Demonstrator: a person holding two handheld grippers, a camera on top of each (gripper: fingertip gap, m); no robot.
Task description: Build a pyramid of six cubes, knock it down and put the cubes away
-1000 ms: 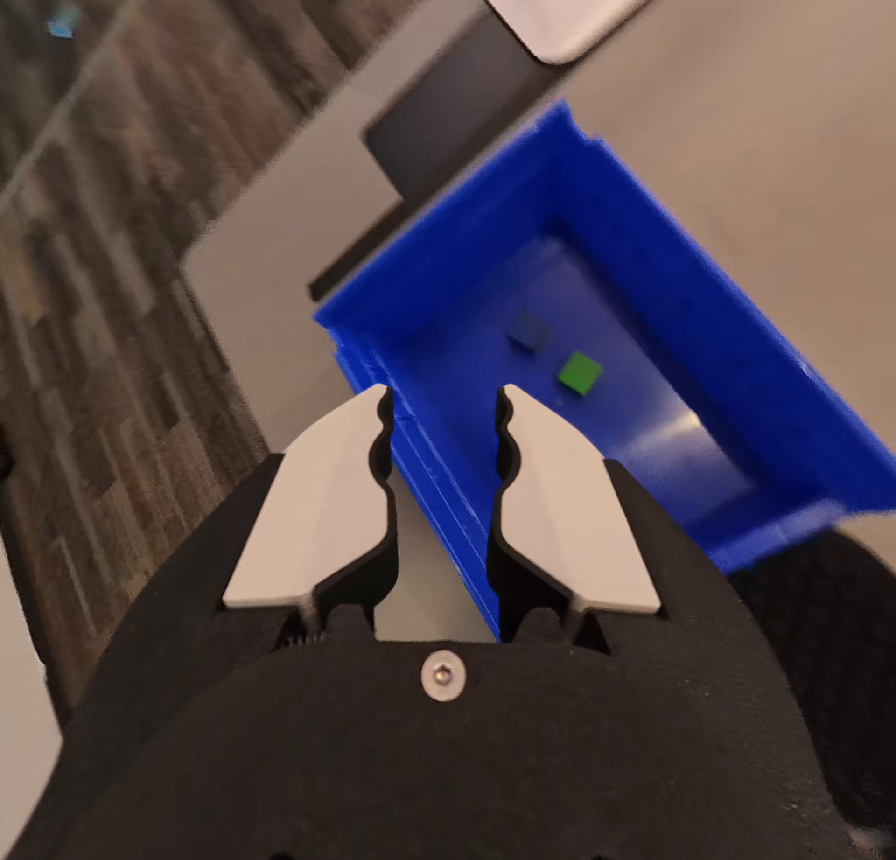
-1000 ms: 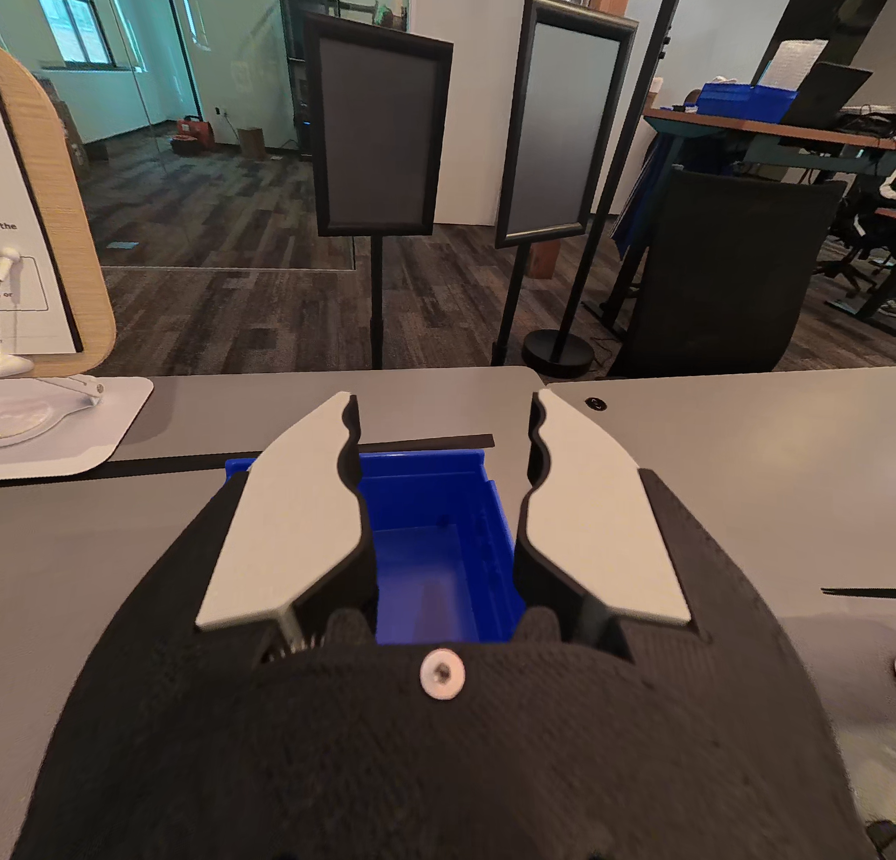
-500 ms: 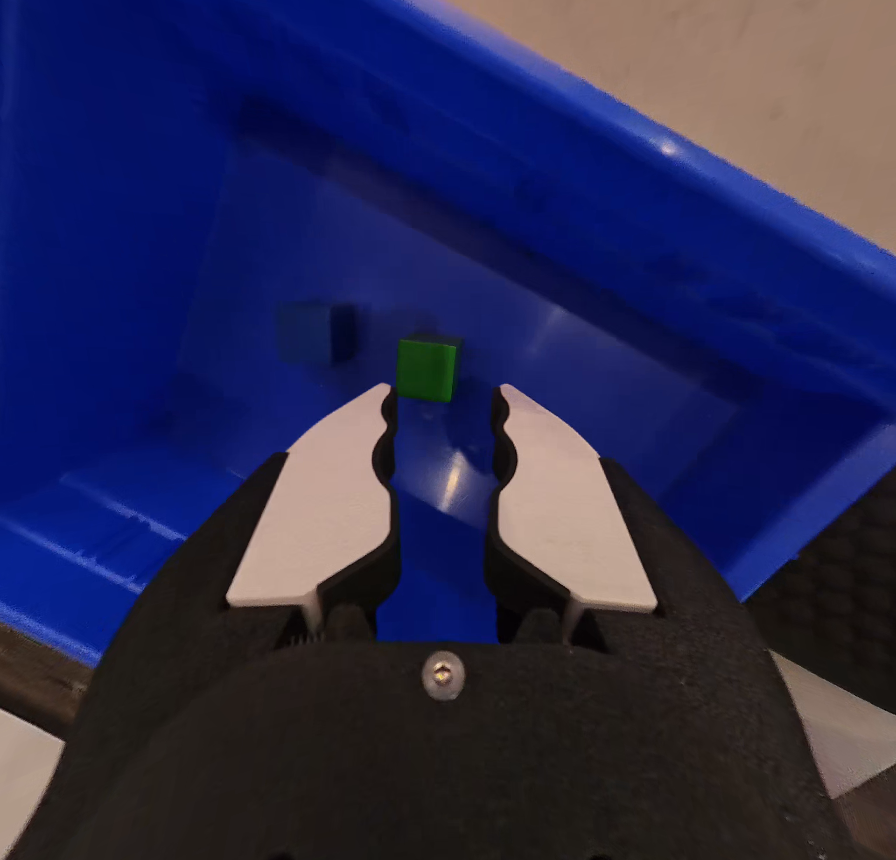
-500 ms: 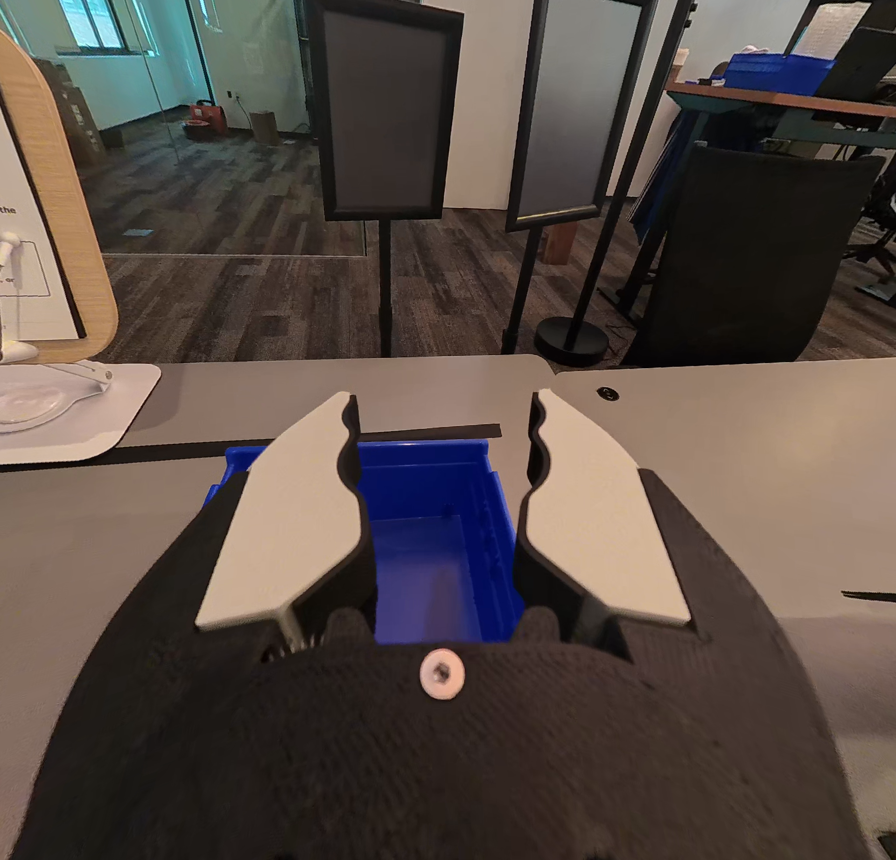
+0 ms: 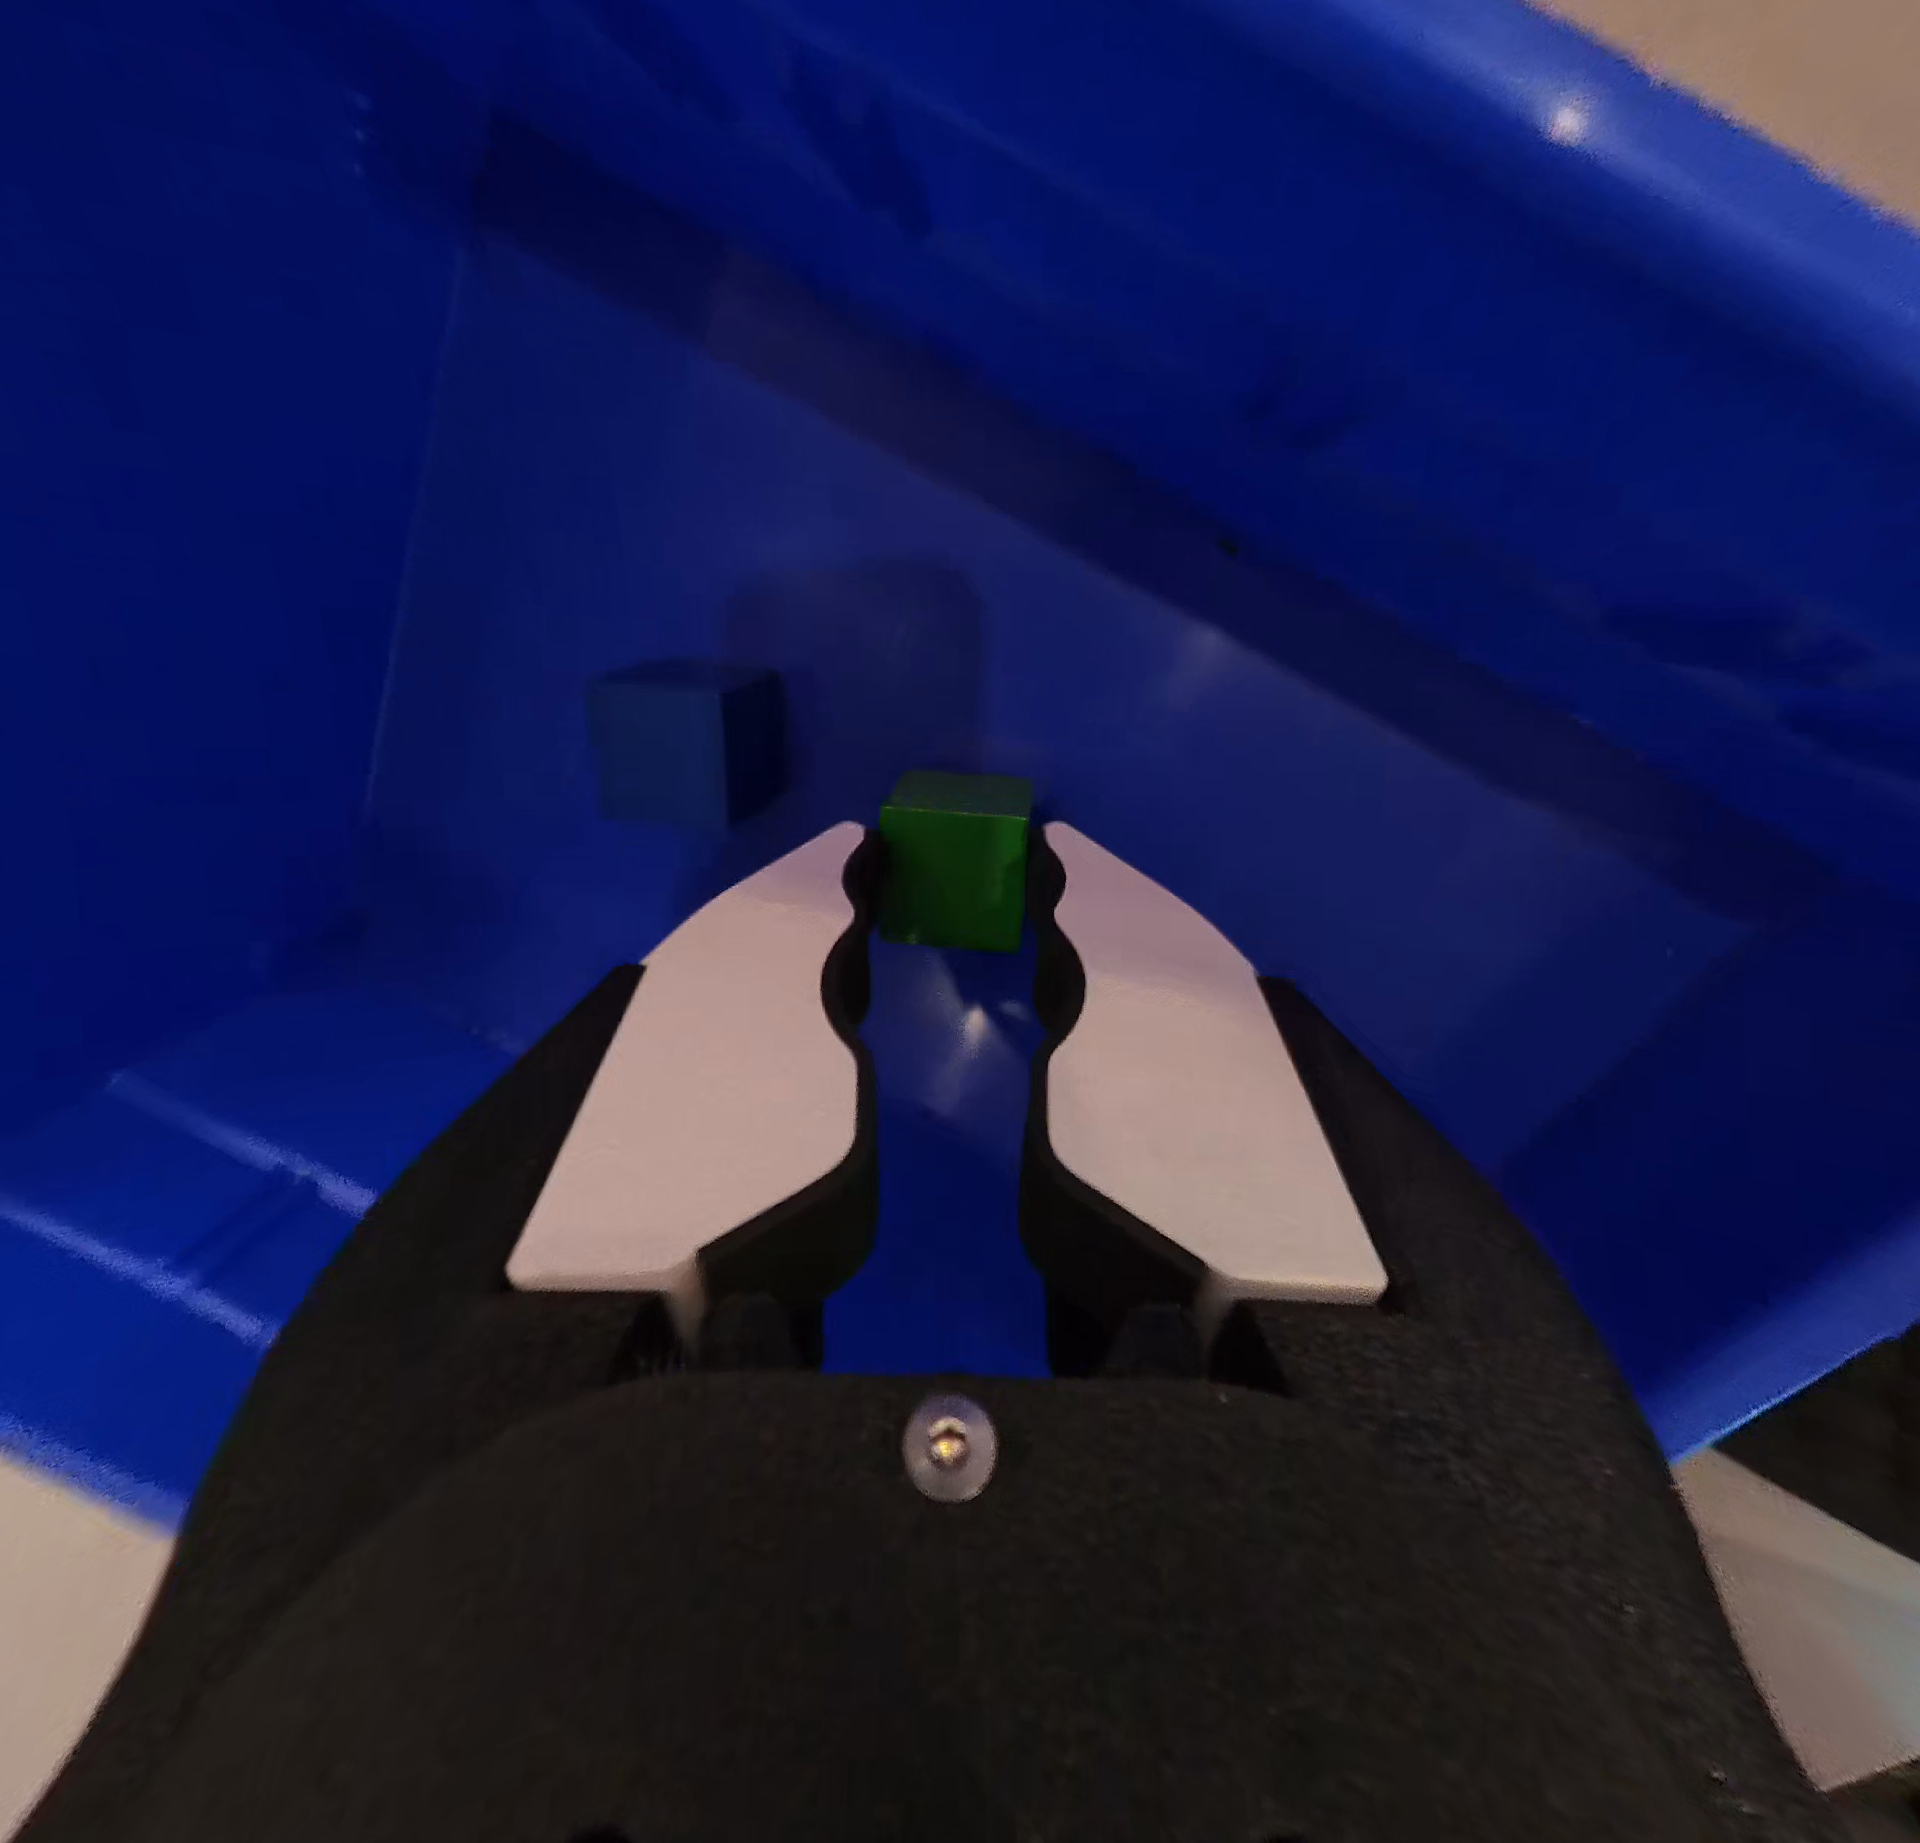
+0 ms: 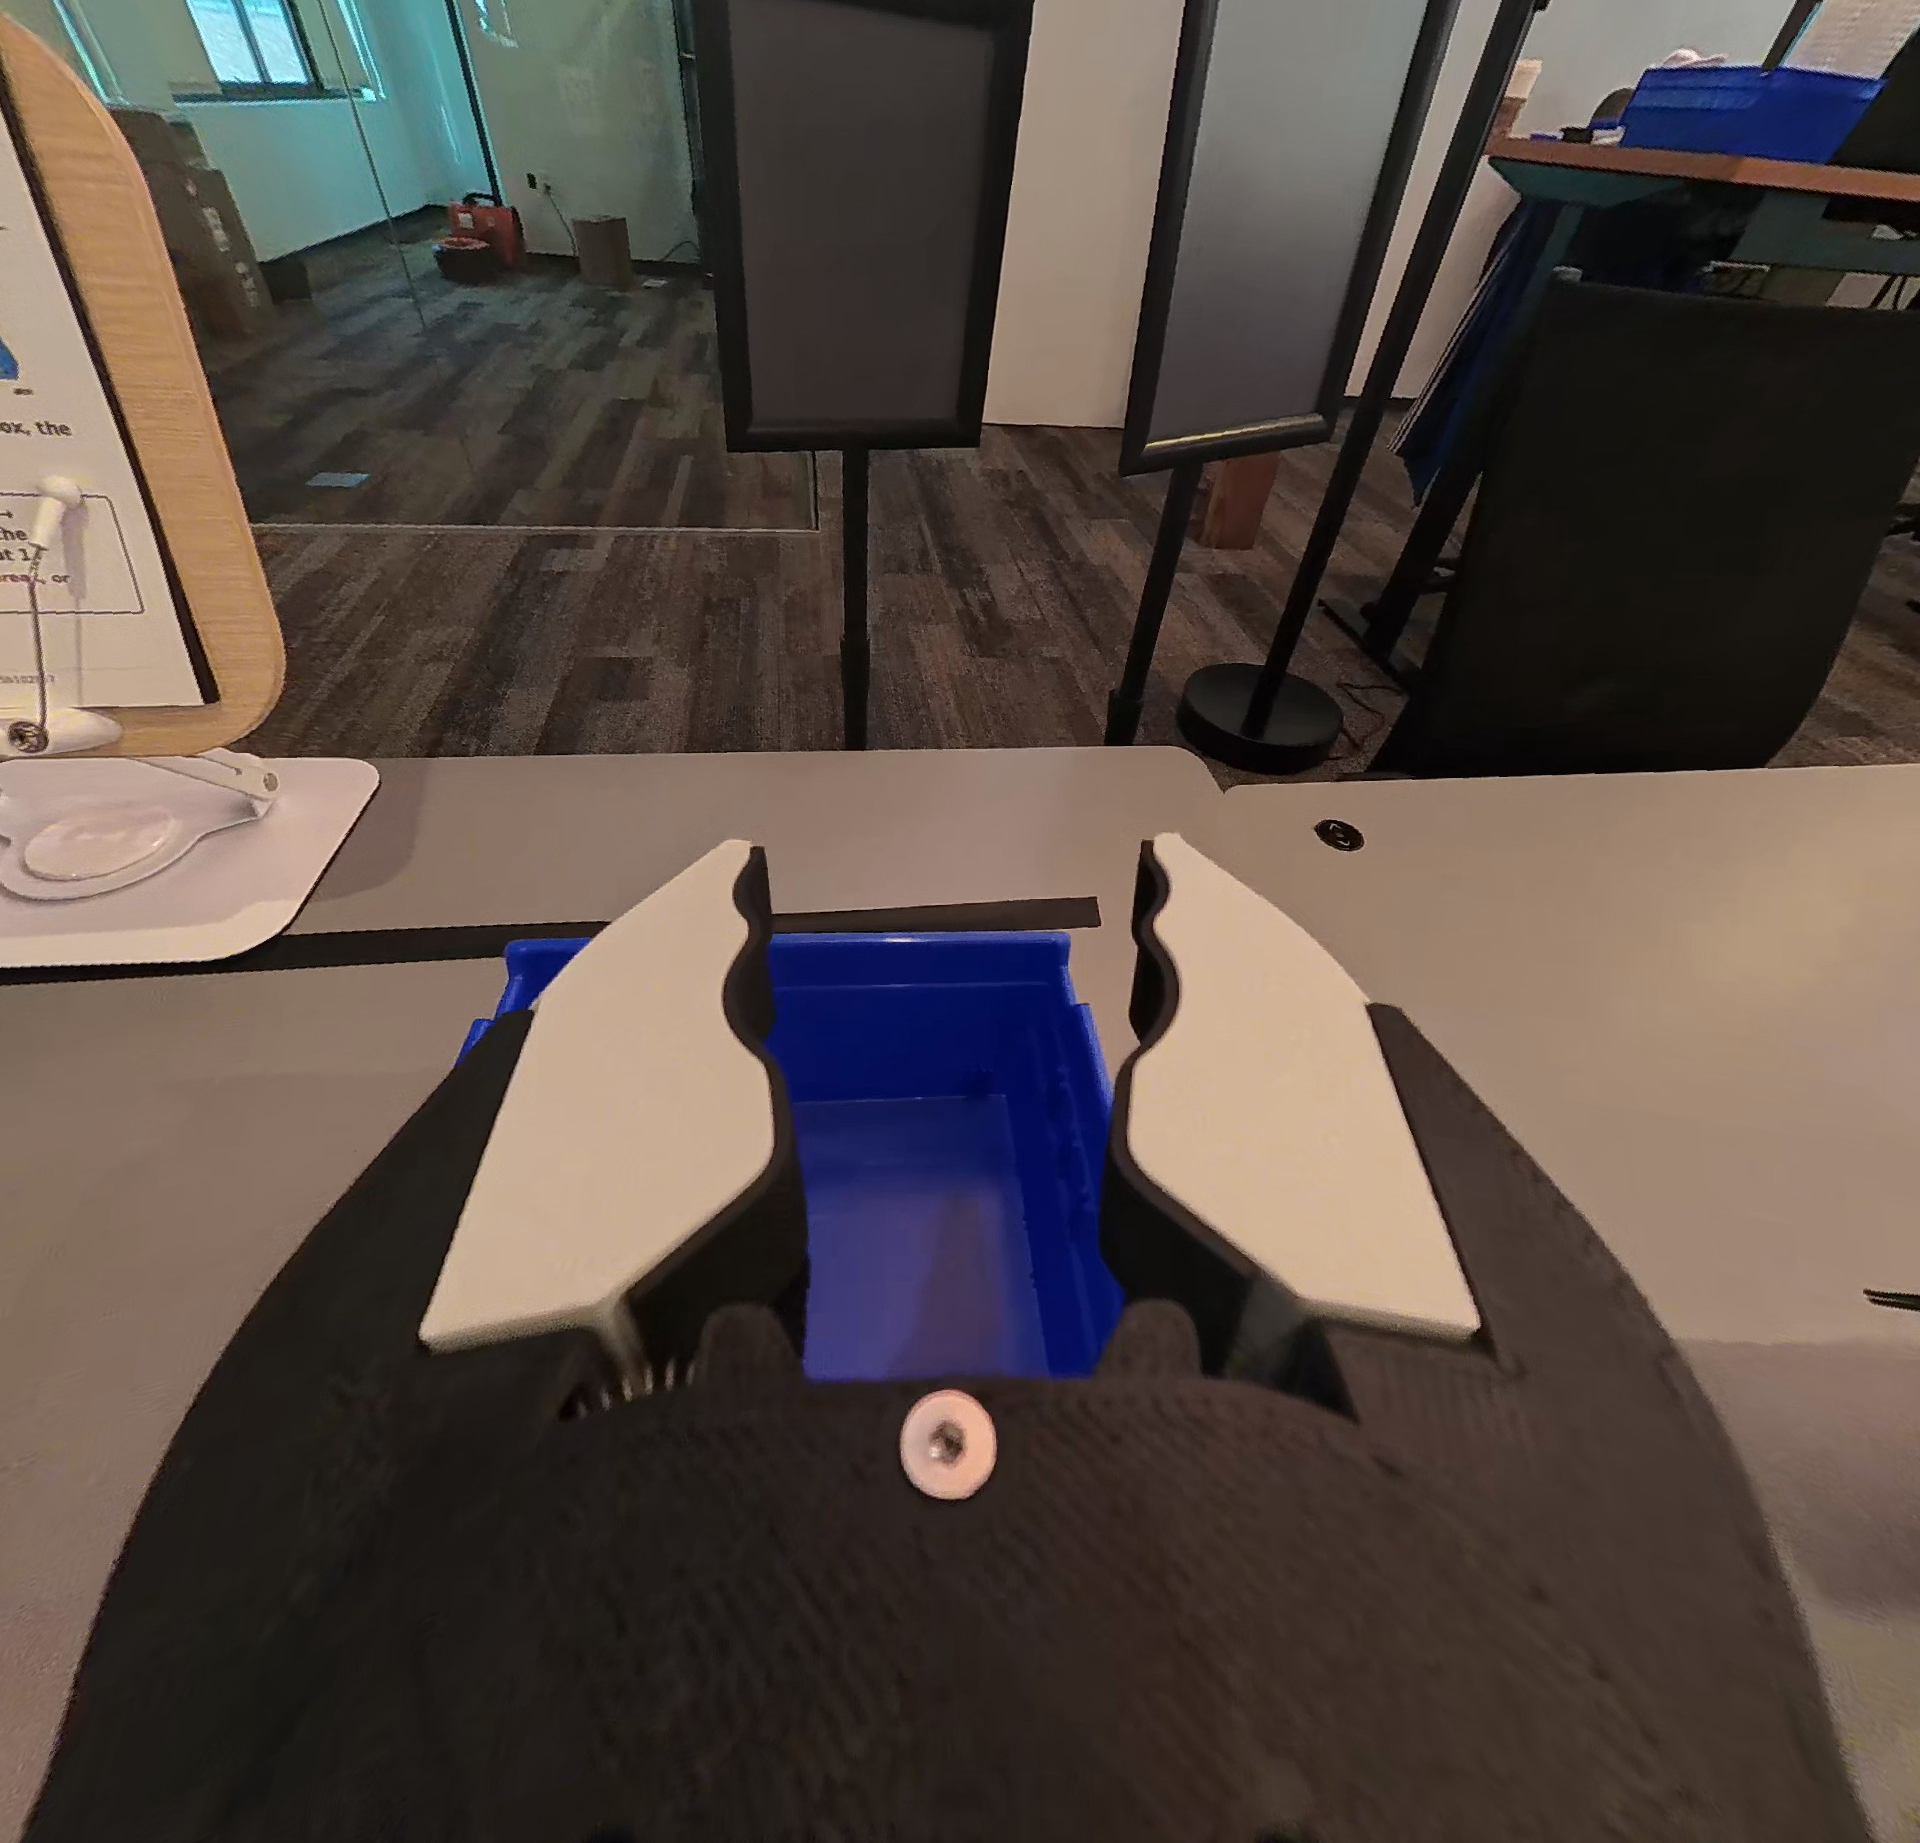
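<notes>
In the left wrist view my left gripper [image 5: 954, 858] is down inside the blue bin [image 5: 1247, 287]. Its fingertips are closed against the two sides of a green cube [image 5: 951, 884] that rests on the bin floor. A blue cube [image 5: 675, 744] sits on the floor just left of it and farther in, apart from the fingers. In the right wrist view my right gripper [image 6: 951, 848] is open and empty, held above the near end of the same blue bin [image 6: 914, 1045]. No cubes show in that view.
The bin stands on a grey table [image 6: 1558, 1014] with a black strip [image 6: 935, 915] behind it. A white pad with a small stand [image 6: 156, 858] and a wooden-edged board [image 6: 125, 391] are at the far left. Two floor sign stands [image 6: 862, 235] and a black chair [image 6: 1662, 546] are beyond the table. My hands' fingertips stand some 70 cm from each other.
My left gripper dropped from above the bin's edge into the bin, reached the green cube and narrowed onto it. My right gripper has barely moved.
</notes>
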